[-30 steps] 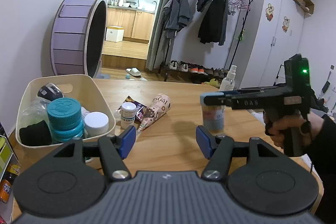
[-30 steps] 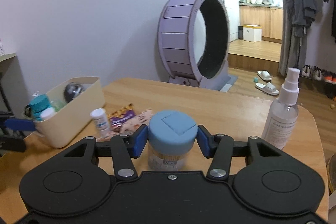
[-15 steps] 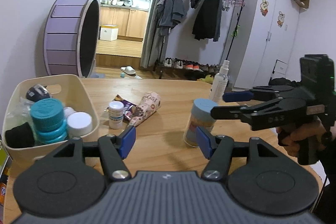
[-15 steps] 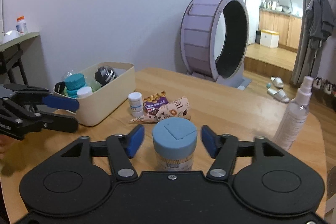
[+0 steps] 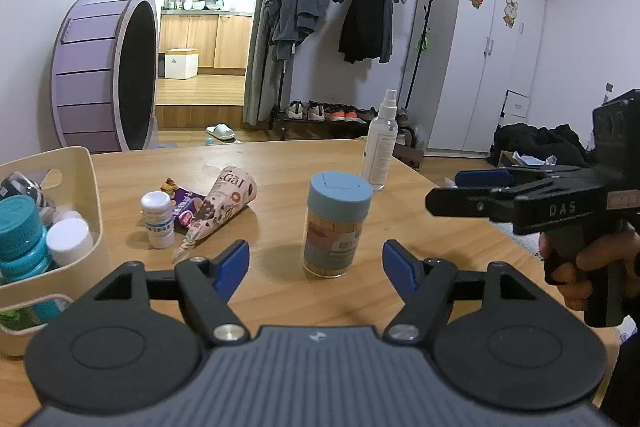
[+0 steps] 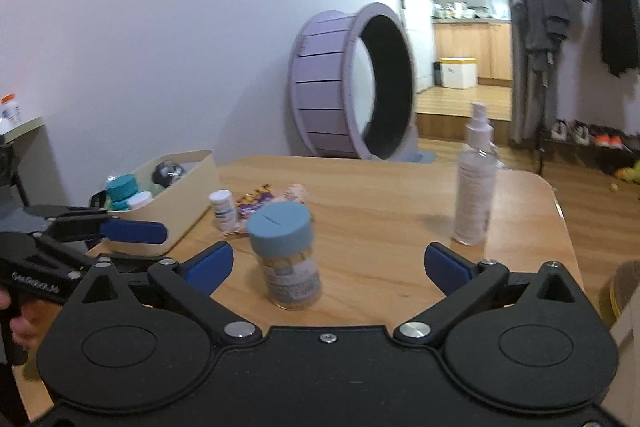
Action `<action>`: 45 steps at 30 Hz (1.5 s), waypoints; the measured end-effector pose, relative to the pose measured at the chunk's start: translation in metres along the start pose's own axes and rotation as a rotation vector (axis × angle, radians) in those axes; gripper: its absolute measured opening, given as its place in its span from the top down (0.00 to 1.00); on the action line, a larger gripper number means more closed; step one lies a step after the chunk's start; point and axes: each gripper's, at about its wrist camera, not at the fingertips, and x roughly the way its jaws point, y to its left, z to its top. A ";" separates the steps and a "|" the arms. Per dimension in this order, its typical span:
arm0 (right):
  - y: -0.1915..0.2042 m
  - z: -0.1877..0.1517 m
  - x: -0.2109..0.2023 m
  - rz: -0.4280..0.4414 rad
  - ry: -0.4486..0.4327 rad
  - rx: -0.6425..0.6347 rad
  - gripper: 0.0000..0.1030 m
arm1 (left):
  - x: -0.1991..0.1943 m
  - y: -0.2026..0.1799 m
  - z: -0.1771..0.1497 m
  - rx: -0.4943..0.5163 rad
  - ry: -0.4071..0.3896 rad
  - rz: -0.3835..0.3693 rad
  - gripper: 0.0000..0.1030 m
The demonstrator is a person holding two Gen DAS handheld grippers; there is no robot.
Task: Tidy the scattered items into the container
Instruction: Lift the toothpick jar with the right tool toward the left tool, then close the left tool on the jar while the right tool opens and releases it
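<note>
A clear jar with a blue lid (image 5: 338, 223) (image 6: 286, 251) stands upright on the wooden table. My left gripper (image 5: 316, 259) faces it with jaws opening; the jar sits in the gap, untouched by either pad. My right gripper (image 6: 328, 261) is also opening wide, with the jar nearer its left finger and free of both. The cream basket (image 5: 86, 187) (image 6: 184, 199) at the left holds teal and white jars. Beside it lie a small white pill bottle (image 5: 158, 215), a purple snack packet (image 5: 186, 203) and a cone-shaped wrapper (image 5: 220, 211).
A white spray bottle (image 5: 382, 151) (image 6: 474, 183) stands near the table's far right edge. A hand holds the right gripper (image 5: 452, 189) at the right in the left wrist view. Behind the table are a purple wheel (image 6: 352, 87) and a clothes rack.
The right gripper let go of the blue-lidded jar, spread its jaws wide and drew back. The jar now stands free on the table. The left gripper moved in on the jar and widened.
</note>
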 end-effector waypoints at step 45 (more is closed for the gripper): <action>-0.026 -0.010 -0.025 -0.095 -0.080 0.092 0.00 | 0.031 -0.006 0.038 0.026 -0.124 0.052 0.53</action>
